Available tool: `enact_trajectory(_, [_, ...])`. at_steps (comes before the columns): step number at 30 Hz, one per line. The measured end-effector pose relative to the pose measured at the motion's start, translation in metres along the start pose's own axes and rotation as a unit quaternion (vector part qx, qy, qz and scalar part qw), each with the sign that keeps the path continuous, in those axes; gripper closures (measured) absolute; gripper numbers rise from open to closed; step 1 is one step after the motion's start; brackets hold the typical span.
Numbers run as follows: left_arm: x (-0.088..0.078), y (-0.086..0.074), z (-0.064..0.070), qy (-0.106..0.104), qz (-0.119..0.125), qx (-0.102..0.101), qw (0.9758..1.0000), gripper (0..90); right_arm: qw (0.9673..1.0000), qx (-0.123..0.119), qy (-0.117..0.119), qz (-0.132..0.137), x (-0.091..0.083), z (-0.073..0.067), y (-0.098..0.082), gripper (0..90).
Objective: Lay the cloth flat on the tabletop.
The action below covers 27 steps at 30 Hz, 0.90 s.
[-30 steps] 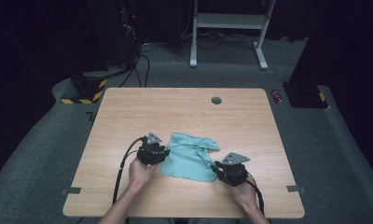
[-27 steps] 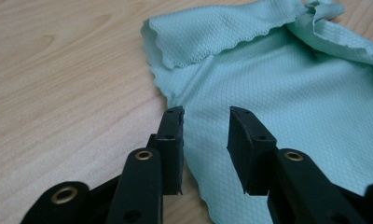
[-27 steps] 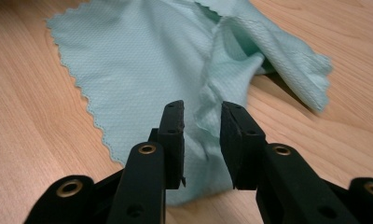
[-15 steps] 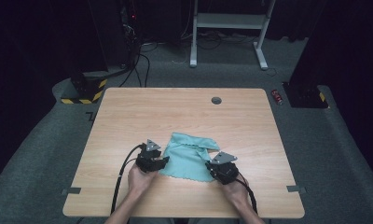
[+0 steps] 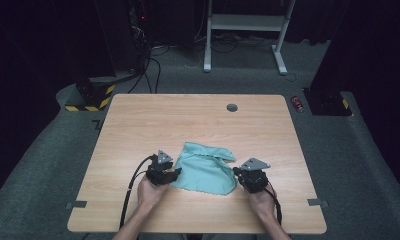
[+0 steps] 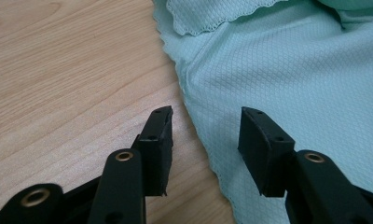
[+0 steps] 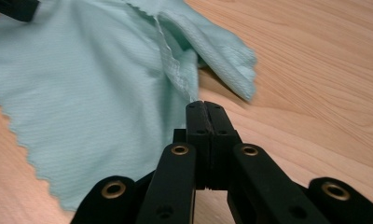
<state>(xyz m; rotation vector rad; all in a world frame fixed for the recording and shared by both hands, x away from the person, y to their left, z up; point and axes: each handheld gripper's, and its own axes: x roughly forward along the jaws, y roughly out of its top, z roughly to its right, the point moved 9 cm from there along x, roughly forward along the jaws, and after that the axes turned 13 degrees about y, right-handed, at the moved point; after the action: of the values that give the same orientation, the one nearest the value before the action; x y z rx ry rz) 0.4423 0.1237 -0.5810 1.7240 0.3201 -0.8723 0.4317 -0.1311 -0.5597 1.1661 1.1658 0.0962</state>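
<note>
Both hands have drawn in to the teal cloth [image 5: 205, 167]: right gripper [image 7: 205, 108] has just pinched its edge, left gripper [image 6: 205, 128] stands spread astride the opposite hem, likely for folding.

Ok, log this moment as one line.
left tongs: open astride cloth edge | right tongs: shut on cloth edge | cloth: rumpled on table

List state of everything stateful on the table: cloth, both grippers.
cloth: lying on the table, rumpled, far edge folded over, not flat.
left gripper: open, jaws straddling the cloth's scalloped edge, pads not pressing on it.
right gripper: jaws closed together, pinching the cloth's edge at its tips.
table: wooden top, bare apart from the cloth.
</note>
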Motion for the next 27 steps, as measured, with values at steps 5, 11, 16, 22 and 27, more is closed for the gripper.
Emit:
enact_trajectory(5, [0.0, 0.0, 0.001, 0.009, 0.005, 0.013, 0.9999, 56.2, 0.9996, 0.015, -0.012, -0.021, -0.002, 0.014, -0.007, 90.0])
enact_trajectory(11, [-0.001, -0.002, 0.0, 0.002, 0.007, 0.01, 0.9999, 60.5, 0.9993, 0.032, 0.008, -0.016, -0.007, 0.013, -0.009, 75.5])
enact_trajectory(16, [-0.003, -0.003, 0.0, 0.002, 0.011, 0.01, 0.9999, 61.5, 0.9992, 0.034, 0.018, -0.014, -0.019, 0.01, -0.018, 72.8])
enact_trajectory(22, [-0.004, -0.005, 0.002, 0.001, 0.019, 0.016, 0.9997, 62.6, 0.9968, 0.062, 0.049, -0.017, -0.019, 0.001, -0.029, 64.8])
enact_trajectory(27, [-0.005, -0.007, 0.002, -0.001, 0.024, 0.017, 0.9996, 65.7, 0.996, 0.072, 0.049, -0.016, -0.01, 0.001, -0.028, 64.8])
